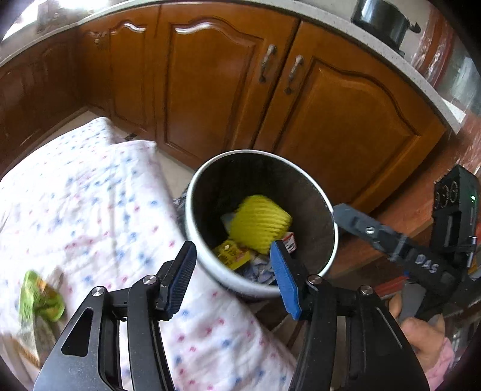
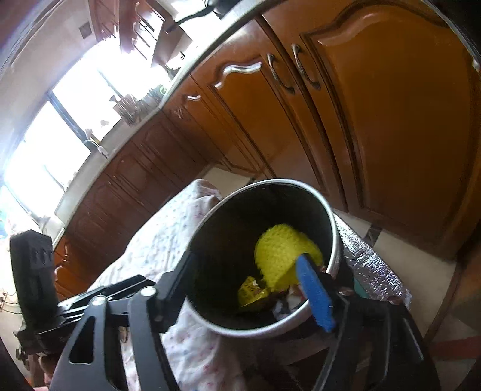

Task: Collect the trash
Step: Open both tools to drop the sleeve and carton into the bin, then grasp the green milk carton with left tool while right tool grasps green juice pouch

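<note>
A round bin (image 1: 315,192) with a pale rim and dark inside stands beside the cloth-covered table. In it lie a yellow foam net (image 1: 260,221), a yellow packet (image 1: 231,255) and crumpled paper. My left gripper (image 1: 233,267) is open and empty just above the bin's near rim. A green wrapper (image 1: 40,296) lies on the cloth at the left. In the right wrist view my right gripper (image 2: 243,288) is open and empty, its jaws either side of the bin (image 2: 335,240), with the foam net (image 2: 282,255) inside. The right gripper also shows in the left wrist view (image 1: 387,240), touching the bin's right rim.
A white cloth with pink and blue dots (image 1: 90,210) covers the table. Brown wooden cabinets (image 1: 210,90) with metal handles stand behind the bin. A black pot (image 1: 381,21) sits on the counter. Silver foil sheet (image 2: 372,270) lies right of the bin.
</note>
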Demonstrator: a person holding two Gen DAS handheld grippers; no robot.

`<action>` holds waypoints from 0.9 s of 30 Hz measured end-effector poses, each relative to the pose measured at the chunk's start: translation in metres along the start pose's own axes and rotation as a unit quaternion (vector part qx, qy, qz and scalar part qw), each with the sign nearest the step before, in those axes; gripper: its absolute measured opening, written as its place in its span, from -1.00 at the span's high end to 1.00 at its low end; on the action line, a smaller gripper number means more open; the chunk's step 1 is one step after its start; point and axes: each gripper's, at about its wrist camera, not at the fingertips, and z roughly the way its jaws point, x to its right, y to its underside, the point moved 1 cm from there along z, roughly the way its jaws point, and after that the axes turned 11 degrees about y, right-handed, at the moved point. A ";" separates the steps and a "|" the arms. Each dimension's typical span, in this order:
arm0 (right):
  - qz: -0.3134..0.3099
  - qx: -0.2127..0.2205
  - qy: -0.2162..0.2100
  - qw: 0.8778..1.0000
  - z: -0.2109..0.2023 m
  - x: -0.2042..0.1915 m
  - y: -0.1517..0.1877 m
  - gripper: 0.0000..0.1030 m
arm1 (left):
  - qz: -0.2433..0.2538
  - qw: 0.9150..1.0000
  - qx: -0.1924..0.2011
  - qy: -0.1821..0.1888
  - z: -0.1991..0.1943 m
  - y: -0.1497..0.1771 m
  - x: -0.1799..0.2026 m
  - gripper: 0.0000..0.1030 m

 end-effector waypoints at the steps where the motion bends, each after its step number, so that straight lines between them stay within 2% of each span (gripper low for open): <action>1: -0.004 0.003 -0.002 1.000 -0.003 -0.005 0.006 -0.58 | -0.005 1.000 0.005 -0.001 -0.005 0.005 -0.003 -0.02; 6: -0.026 -0.001 -0.018 1.000 -0.011 -0.031 0.034 -0.72 | -0.042 0.999 0.025 -0.009 -0.037 0.037 -0.028 -0.04; 18: -0.039 -0.032 -0.057 0.997 -0.014 -0.080 0.089 -0.72 | -0.099 0.992 0.072 -0.035 -0.119 0.098 -0.086 -0.04; 22: -0.048 -0.042 -0.065 0.996 -0.014 -0.092 0.101 -0.72 | -0.101 0.991 0.075 -0.037 -0.141 0.119 -0.100 -0.04; 27: -0.061 -0.052 -0.072 0.994 -0.017 -0.105 0.113 -0.72 | -0.078 0.994 0.072 -0.042 -0.166 0.141 -0.109 -0.04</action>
